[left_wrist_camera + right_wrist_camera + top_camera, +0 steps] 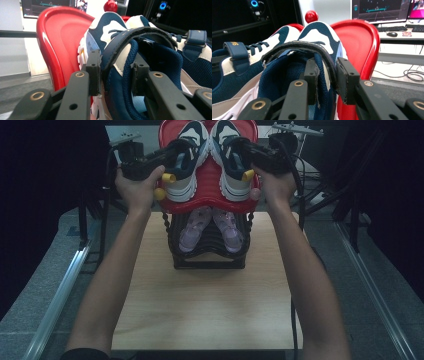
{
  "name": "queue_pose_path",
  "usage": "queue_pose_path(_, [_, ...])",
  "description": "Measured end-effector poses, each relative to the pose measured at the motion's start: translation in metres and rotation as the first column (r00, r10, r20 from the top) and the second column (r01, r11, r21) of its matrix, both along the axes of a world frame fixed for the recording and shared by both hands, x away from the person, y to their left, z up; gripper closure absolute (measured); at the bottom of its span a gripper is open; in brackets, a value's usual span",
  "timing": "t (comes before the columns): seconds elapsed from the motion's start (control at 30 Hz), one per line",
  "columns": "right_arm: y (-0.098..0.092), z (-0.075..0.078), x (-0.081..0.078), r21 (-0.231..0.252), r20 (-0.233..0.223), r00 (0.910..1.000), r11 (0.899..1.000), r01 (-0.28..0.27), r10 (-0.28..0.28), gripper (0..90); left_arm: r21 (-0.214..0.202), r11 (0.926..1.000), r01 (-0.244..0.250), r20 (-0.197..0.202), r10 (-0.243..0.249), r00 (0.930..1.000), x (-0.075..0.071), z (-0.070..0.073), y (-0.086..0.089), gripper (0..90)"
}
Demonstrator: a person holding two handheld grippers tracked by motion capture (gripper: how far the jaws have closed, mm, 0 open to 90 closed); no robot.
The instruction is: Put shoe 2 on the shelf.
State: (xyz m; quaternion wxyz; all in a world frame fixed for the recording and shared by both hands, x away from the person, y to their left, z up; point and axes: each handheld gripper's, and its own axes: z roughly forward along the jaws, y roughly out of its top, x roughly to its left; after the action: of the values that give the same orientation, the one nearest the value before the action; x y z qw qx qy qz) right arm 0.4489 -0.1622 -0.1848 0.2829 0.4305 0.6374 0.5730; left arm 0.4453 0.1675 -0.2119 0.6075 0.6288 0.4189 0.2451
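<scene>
Behind, monitors are glowing; both grippers (pixel 172 157) (pixel 239 151) are clamping sneakers' (pixel 186 162) collars at twelve o'clock, probably releasing next.

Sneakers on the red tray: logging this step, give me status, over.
Left gripper astride the left sneaker collar, right gripper astride the right sneaker collar. Both sneakers sit on the red tray. Nothing in the way.

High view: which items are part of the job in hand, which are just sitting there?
In the job:
- left sneaker, left hand-held gripper at its collar
- right sneaker, right hand-held gripper at its collar
- red tray they rest on

Just sitting there:
- purple sandals on the black rack below
- wooden tabletop
</scene>
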Motion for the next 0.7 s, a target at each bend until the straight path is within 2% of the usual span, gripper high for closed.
queue_pose_path(0.07, [0.001,-0.002,0.001,0.012,0.009,0.9999,1.000,-0.011,0.011,69.7,-0.016,0.9999,0.005,0.004,-0.005,1.0000,0.000,-0.002,0.001,66.0])
queue_pose_path(0.13, [0.002,-0.002,0.001,0.004,0.010,0.9998,1.000,-0.017,0.017,67.9,-0.024,0.9994,0.024,0.003,-0.024,0.9997,0.001,-0.002,0.003,64.4])
queue_pose_path(0.23, [0.002,-0.002,0.002,0.022,0.015,0.9989,0.999,-0.046,0.046,58.7,-0.041,0.9981,0.046,0.013,-0.045,0.9989,0.001,-0.002,0.005,59.1])
queue_pose_path(0.27, [0.002,-0.002,0.002,0.016,0.004,0.9985,0.998,-0.054,0.054,57.0,-0.045,0.9979,0.046,0.021,-0.045,0.9988,0.000,-0.001,0.005,57.7])
queue_pose_path(0.3, [0.004,-0.003,0.001,0.014,0.014,0.9984,0.998,-0.055,0.055,53.5,-0.052,0.9974,0.050,0.025,-0.049,0.9985,-0.001,-0.001,0.005,54.0])
queue_pose_path(0.63, [0.005,0.001,-0.012,-0.009,0.050,0.9916,0.993,-0.119,0.119,41.9,-0.083,0.9941,0.070,0.028,-0.068,0.9973,-0.008,0.002,0.015,47.8])
queue_pose_path(0.7, [0.004,0.000,-0.014,-0.004,0.050,0.9912,0.993,-0.122,0.122,41.9,-0.074,0.9947,0.072,0.025,-0.071,0.9972,-0.009,0.001,0.017,47.4])
